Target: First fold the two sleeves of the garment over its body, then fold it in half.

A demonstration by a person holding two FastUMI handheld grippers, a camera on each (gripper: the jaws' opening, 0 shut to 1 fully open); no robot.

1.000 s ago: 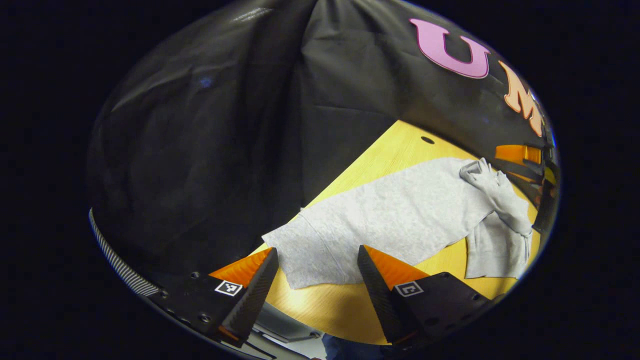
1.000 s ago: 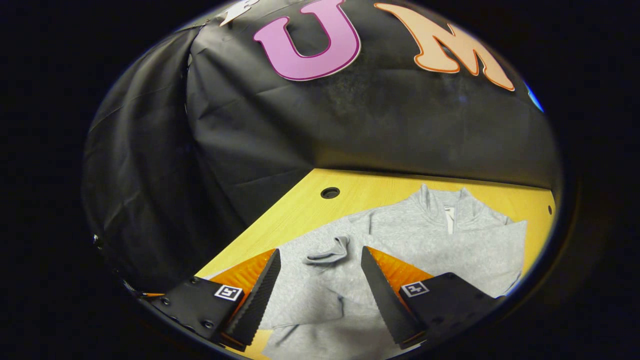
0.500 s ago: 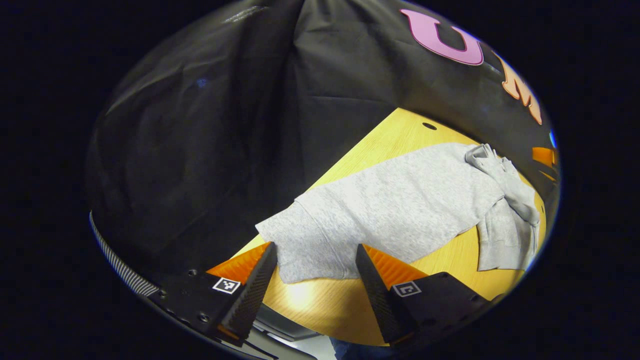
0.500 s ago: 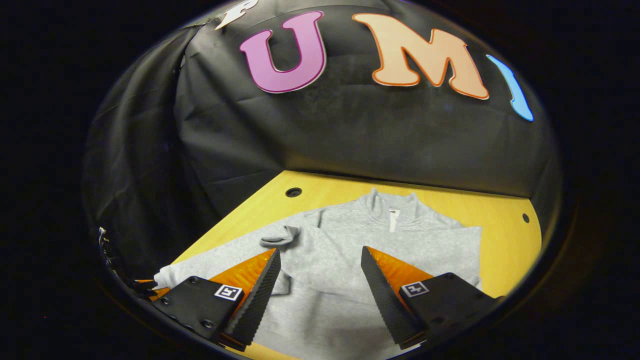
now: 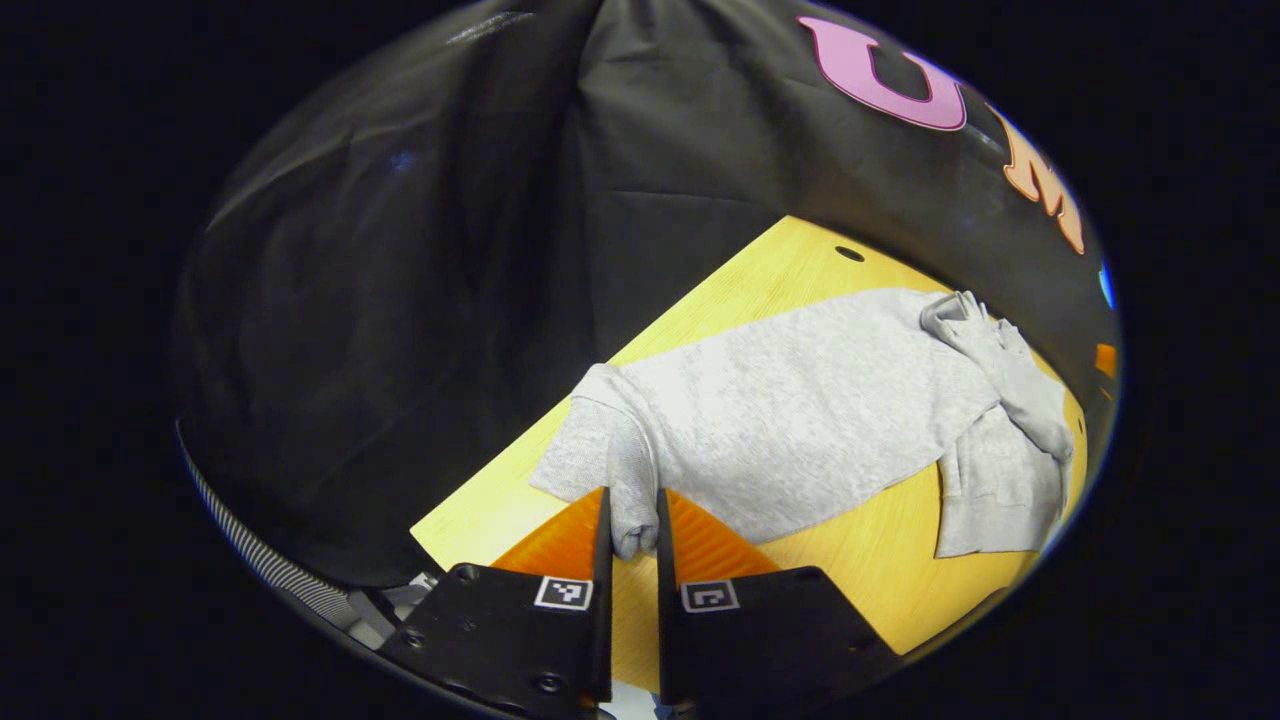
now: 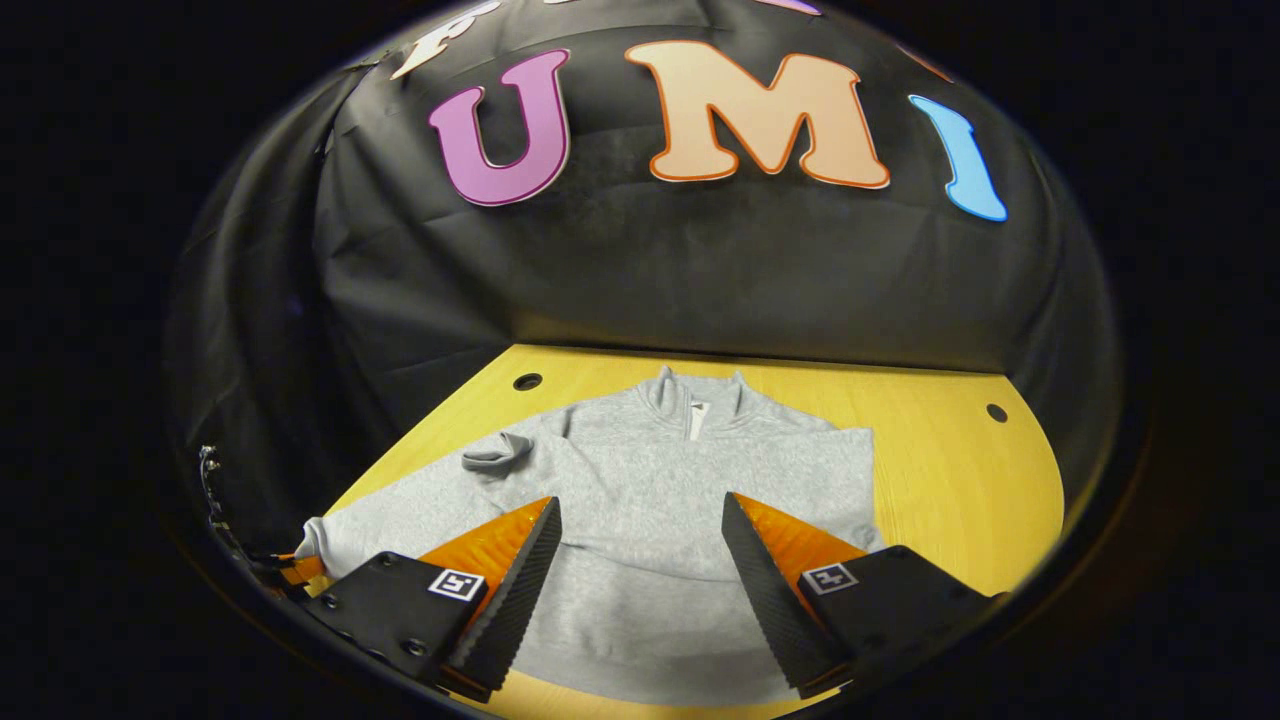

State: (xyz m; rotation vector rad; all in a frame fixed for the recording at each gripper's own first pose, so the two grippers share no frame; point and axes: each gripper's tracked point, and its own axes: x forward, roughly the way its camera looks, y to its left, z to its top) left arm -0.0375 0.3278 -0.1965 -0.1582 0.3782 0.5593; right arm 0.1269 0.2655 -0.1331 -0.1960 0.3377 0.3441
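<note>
A grey zip-neck sweatshirt (image 6: 660, 480) lies flat on the yellow wooden table (image 6: 950, 480), collar toward the booth wall. One sleeve is folded across the chest, its cuff (image 6: 497, 452) crumpled near the far shoulder. The other sleeve (image 5: 800, 400) stretches out sideways toward my left gripper (image 5: 630, 530), which is shut on its cuff (image 5: 632, 495); the cloth bunches up between the fingers. That pinched cuff (image 6: 312, 543) also shows at the left edge of the right gripper view. My right gripper (image 6: 640, 560) hangs open above the sweatshirt's lower body, holding nothing.
The table (image 5: 760, 290) has small round cable holes (image 6: 527, 381) (image 6: 996, 412) near its back corners. Black cloth walls close in the back and left. Bare wood lies to the right of the sweatshirt and along the front edge.
My left gripper moved in and shut on the outstretched sleeve's cuff, bunching it. The right gripper drew back from the sweatshirt, still open, so more of the garment shows.
</note>
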